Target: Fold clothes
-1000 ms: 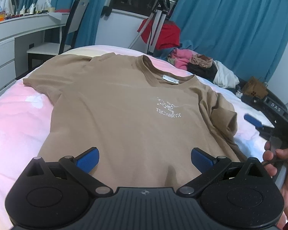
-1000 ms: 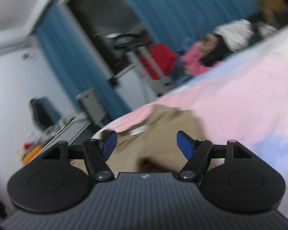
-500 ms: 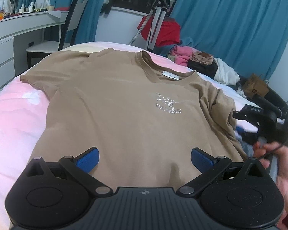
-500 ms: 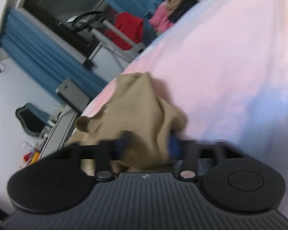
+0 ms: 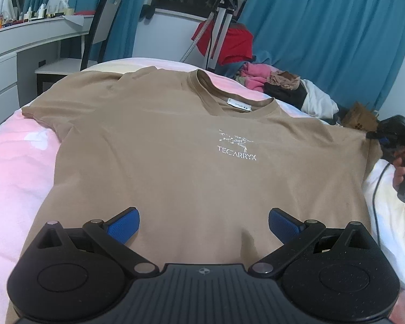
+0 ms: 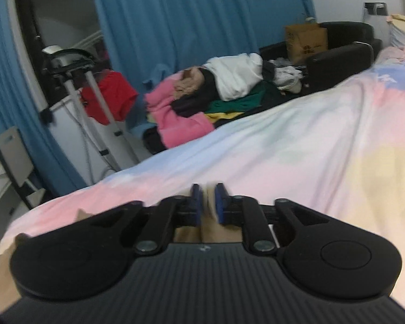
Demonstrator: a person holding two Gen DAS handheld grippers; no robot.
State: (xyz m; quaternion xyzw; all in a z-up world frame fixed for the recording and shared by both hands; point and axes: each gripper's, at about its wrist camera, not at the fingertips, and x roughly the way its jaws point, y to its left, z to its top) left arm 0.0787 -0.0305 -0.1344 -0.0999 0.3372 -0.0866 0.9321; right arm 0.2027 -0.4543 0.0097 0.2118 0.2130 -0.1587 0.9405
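1. The left gripper point(image 5: 203, 222) hovers low over the hem end of a tan T-shirt point(image 5: 175, 145), its blue-padded fingers point(image 5: 124, 222) spread wide with nothing between them.
2. The T-shirt lies flat and face up on a bed point(image 5: 16, 167) covered in a pink, white and pale blue sheet, collar pointing away from the left wrist camera, a white printed logo point(image 5: 236, 148) on the chest and a small white label point(image 5: 239, 104) inside the neck.
3. At the right edge of the left wrist view, the right gripper point(image 5: 384, 139) meets the shirt's right sleeve point(image 5: 364, 143), held by a person's hand point(image 5: 403, 167) with a black cable point(image 5: 378, 189) trailing below.
4. Seen from the right wrist camera, the right gripper point(image 6: 208, 202) has its blue pads pressed close together, pinching a fold of tan cloth point(image 6: 209, 208) that runs back under the tool.
5. Beyond the bed, a heap of clothes point(image 6: 202, 105) in pink, white, green and black sits beside a cardboard box point(image 6: 305, 40).
6. Farther back, a red garment point(image 5: 229, 44) hangs on a metal stand point(image 5: 218, 27), a chair point(image 5: 94, 43) stands at a white desk point(image 5: 27, 46), and blue curtains point(image 5: 324, 32) cover the wall.
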